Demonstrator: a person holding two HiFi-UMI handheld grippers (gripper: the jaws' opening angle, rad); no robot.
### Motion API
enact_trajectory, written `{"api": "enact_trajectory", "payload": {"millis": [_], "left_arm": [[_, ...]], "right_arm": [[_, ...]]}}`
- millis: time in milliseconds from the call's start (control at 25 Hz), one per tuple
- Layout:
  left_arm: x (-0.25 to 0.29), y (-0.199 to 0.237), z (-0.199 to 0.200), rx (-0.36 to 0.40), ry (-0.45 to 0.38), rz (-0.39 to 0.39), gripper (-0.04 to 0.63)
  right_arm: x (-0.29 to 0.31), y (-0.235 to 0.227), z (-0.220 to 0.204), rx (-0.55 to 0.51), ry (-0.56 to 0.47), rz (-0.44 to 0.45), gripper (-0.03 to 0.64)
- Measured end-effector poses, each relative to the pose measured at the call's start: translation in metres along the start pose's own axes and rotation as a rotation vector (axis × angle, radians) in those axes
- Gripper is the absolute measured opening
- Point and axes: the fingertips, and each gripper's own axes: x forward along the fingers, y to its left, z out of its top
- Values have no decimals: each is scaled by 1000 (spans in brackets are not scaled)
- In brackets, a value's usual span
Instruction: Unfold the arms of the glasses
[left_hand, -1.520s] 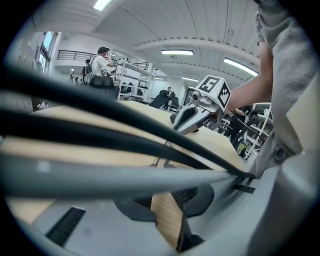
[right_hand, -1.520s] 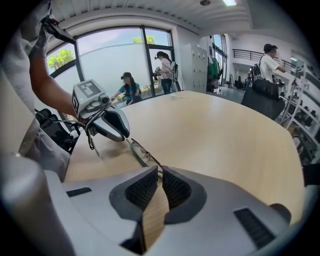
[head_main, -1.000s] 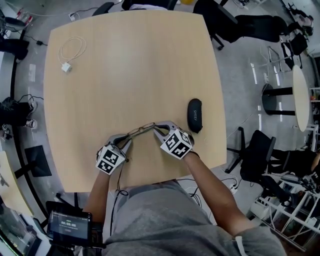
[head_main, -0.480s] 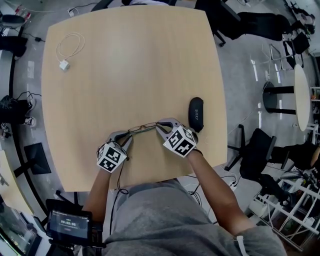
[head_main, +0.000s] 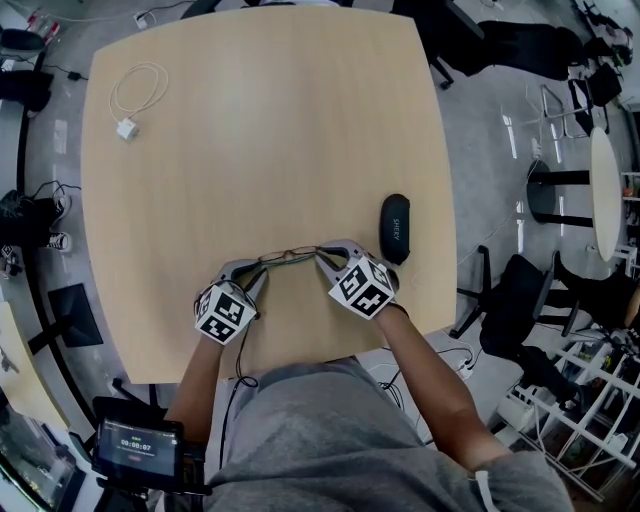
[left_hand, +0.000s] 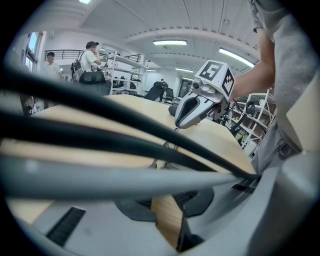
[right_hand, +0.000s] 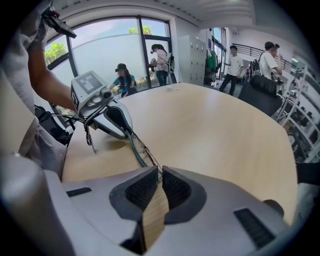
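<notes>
The thin-framed glasses (head_main: 290, 257) hang just above the near part of the wooden table (head_main: 260, 140), stretched between my two grippers. My left gripper (head_main: 254, 276) is shut on their left end. The right gripper (head_main: 322, 258) is shut on the right end. In the right gripper view the thin wires of the glasses (right_hand: 140, 150) run from the pinched right gripper (right_hand: 160, 172) to the left gripper (right_hand: 120, 122). In the left gripper view the glasses (left_hand: 100, 140) cross close to the lens as dark blurred bars over the left gripper (left_hand: 167, 195), and the right gripper (left_hand: 187, 112) stands beyond.
A black glasses case (head_main: 394, 228) lies on the table just right of the right gripper. A white cable with a charger (head_main: 135, 100) sits at the far left corner. The near table edge runs just below both hands. Chairs and people stand around the room.
Both grippers keep their hold and stay almost in place. The glasses lie a little more level between them than a second ago.
</notes>
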Motion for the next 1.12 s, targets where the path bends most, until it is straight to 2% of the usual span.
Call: {"api": "enact_trajectory", "payload": {"millis": [400,600,1120], "left_arm": [[3,-4,1,4,9,-16,34],[3,-5,2,11,11,-21,34],[3,-7,0,7,8,-29,34]], "right_arm": [[-7,10,-17,7,53,17,12],[-3,6,-13,-2,37,1,12],[0,12,-18,-3,109,4,12]]}}
